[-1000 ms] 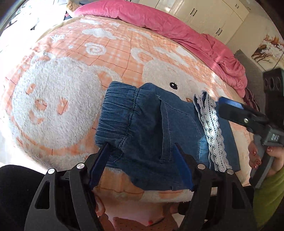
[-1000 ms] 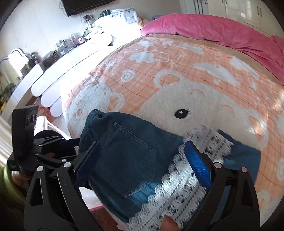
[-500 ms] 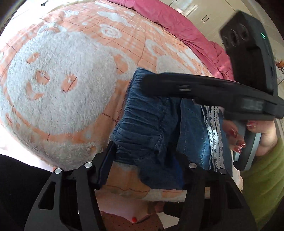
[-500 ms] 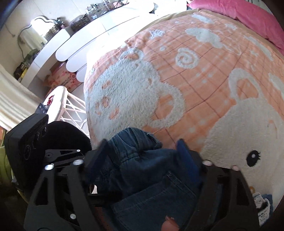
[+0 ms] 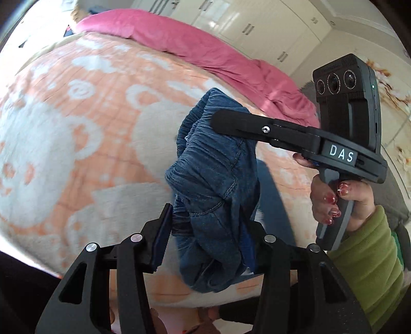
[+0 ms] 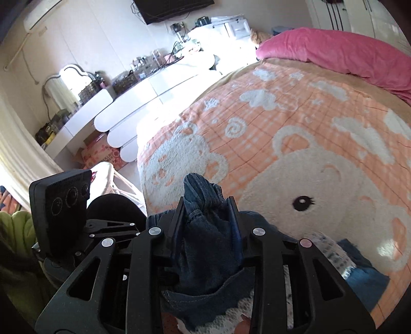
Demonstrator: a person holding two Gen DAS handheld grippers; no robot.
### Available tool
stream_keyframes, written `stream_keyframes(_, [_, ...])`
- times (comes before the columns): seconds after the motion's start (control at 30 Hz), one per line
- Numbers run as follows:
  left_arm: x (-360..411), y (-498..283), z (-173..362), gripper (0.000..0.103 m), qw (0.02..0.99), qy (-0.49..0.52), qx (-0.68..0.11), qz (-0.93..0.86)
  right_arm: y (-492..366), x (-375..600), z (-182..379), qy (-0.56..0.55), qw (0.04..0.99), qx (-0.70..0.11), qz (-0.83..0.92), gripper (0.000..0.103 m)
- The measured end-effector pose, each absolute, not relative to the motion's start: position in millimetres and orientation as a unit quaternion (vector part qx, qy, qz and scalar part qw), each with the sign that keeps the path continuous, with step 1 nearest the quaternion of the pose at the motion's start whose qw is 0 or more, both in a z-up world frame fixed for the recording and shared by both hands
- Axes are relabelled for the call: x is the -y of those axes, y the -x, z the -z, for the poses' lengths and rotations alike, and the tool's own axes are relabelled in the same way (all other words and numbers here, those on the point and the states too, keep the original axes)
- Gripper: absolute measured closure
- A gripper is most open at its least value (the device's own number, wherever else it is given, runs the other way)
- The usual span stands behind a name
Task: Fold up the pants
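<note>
Dark blue denim pants [image 5: 218, 179] with an elastic waistband hang bunched above the bed. My left gripper [image 5: 210, 218] has its jaws closing, and the crumpled denim is squeezed between its blue pads. My right gripper [image 5: 223, 120] comes in from the right, held by a hand with red nails, and clamps the gathered waistband. In the right wrist view, the right gripper [image 6: 206, 218] is closing on a wad of the pants [image 6: 203, 195] that pokes up past its fingertips. The white lace hem [image 6: 331, 254] lies on the blanket at the lower right.
The orange-and-white teddy-bear blanket [image 5: 77, 128] covers the bed. A pink duvet [image 5: 205, 46] lies along its far side, with white wardrobes [image 5: 257, 23] behind. A white dresser [image 6: 128, 102] crowded with small items stands to the bed's left. A green sleeve [image 5: 367, 257] is at the right.
The pants lay flat and folded on the blanket. Both grippers have since closed on the waistband end and raised it into a bunch. The right gripper crossed over from the lace hem.
</note>
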State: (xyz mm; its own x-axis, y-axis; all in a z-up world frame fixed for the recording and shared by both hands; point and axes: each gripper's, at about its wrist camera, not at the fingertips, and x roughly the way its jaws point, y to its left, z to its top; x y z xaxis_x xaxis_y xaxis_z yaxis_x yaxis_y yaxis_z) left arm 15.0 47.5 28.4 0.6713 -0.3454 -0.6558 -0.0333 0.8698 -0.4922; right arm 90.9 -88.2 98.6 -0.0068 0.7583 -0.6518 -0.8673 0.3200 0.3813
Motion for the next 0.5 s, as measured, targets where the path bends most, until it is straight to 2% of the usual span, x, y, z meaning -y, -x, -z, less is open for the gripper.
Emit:
stream_keyframes(0.07, [-20.7,-27.5,-35.5,0.057,0.883,0.232,-0.395,0.104,-97.9,118.5,-103.2,0.052,0.718,-0.399,-0.567,0.078])
stream_keyframes(0.1, [-6.6,-33.7,-37.1,0.057,0.881,0.229,-0.397,0.118,-100.8,132.7,-104.6,0.047,0.726,-0.394,-0.561,0.074])
stream_keyframes(0.13, [7.2,-36.5,-37.4,0.056,0.879,0.225,-0.4,0.131,-105.0,153.2,-106.6,0.035,0.739,-0.385,-0.551,0.068])
stream_keyframes(0.17, [19.9,-39.2,-37.2,0.05,0.876,0.224,-0.402,0.149,-109.2,168.8,-106.0,0.022,0.75,-0.382,-0.54,0.064])
stream_keyframes(0.2, [30.3,-40.1,-36.9,0.049,0.871,0.224,-0.404,0.166,-115.2,191.7,-104.9,-0.001,0.764,-0.383,-0.519,0.054])
stream_keyframes(0.3, [53.4,-35.5,-30.5,0.049,0.856,0.207,-0.417,0.225,-120.9,246.3,-95.7,-0.058,0.79,-0.387,-0.472,0.052])
stream_keyframes(0.43, [43.4,-27.0,-34.8,0.049,0.869,0.192,-0.4,0.217,-100.6,287.9,-77.3,-0.049,0.821,-0.385,-0.418,0.052])
stream_keyframes(0.5, [38.3,-36.2,-37.9,0.049,0.887,0.154,-0.402,0.168,-94.5,289.3,-69.7,-0.047,0.821,-0.397,-0.408,0.052])
